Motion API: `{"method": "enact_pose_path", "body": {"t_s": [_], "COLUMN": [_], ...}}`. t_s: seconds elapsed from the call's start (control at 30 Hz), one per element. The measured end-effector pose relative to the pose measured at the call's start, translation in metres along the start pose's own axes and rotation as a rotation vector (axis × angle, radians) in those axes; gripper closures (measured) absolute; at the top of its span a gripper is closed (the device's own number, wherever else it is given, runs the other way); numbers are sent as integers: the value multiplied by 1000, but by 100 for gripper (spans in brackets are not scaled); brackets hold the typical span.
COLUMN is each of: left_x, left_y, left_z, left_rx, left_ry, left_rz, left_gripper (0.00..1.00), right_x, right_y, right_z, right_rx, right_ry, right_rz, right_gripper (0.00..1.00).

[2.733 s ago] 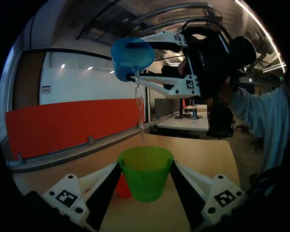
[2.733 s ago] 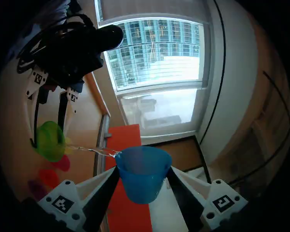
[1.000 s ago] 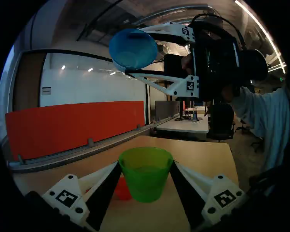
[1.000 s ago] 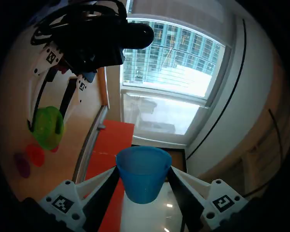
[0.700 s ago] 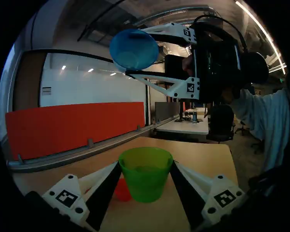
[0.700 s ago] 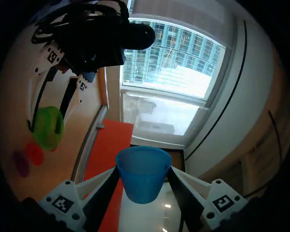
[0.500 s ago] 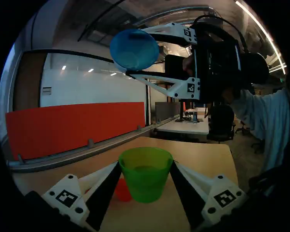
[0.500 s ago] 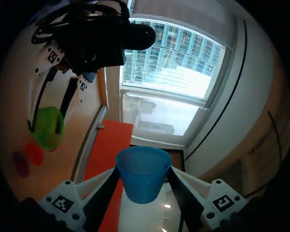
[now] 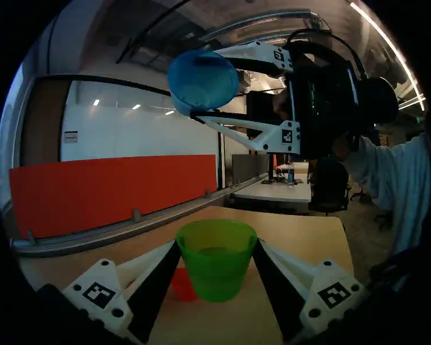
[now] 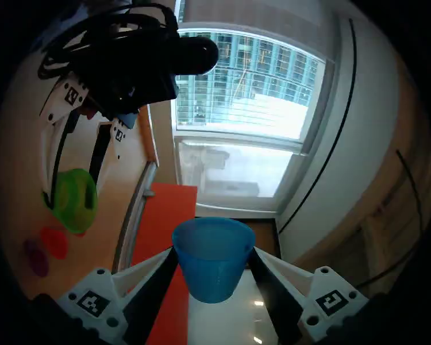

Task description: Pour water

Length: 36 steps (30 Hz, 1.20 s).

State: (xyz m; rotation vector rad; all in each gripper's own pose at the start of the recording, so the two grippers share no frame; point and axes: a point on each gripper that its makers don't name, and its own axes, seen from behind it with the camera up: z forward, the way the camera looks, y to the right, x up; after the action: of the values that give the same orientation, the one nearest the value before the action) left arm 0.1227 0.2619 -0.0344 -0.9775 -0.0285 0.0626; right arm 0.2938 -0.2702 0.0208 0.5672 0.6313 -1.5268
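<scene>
Above the table (image 9: 307,236), left gripper (image 9: 215,248) clenched on green cup (image 9: 216,271), right gripper (image 10: 214,253) on blue cup (image 10: 214,273), well apart.

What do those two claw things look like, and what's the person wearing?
The left gripper and right gripper match: long white tapering fingers lined in black, each bearing a square black-and-white tag. Behind them sits a bulky black body with looped black cables. The sleeve is pale.

The green cup (image 9: 216,264) and blue cup (image 10: 213,265) are smooth, translucent plastic. The table (image 9: 307,230) looks like pale wood, matt. The orange panel (image 9: 100,190) is matt, and the rail (image 9: 100,228) beneath it is dull metal.
</scene>
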Motion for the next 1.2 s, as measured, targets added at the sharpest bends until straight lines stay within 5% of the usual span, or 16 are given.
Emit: {"method": "enact_pose_path", "body": {"t_s": [0.33, 0.97, 1.2], "left_x": [4, 5, 8], "left_y": [-1, -3, -5], "left_z": [-2, 0, -1], "left_rx": [5, 16, 25], "left_ry": [3, -4, -2], "left_rz": [7, 26, 29], "left_gripper": [14, 14, 14], "right_x": [-5, 17, 27], "right_y": [-10, -23, -22], "right_z": [-9, -26, -26], "right_rx": [9, 66, 113], "right_ry": [5, 58, 67], "right_rz": [310, 1121, 1365], "right_gripper": [12, 12, 12]}}
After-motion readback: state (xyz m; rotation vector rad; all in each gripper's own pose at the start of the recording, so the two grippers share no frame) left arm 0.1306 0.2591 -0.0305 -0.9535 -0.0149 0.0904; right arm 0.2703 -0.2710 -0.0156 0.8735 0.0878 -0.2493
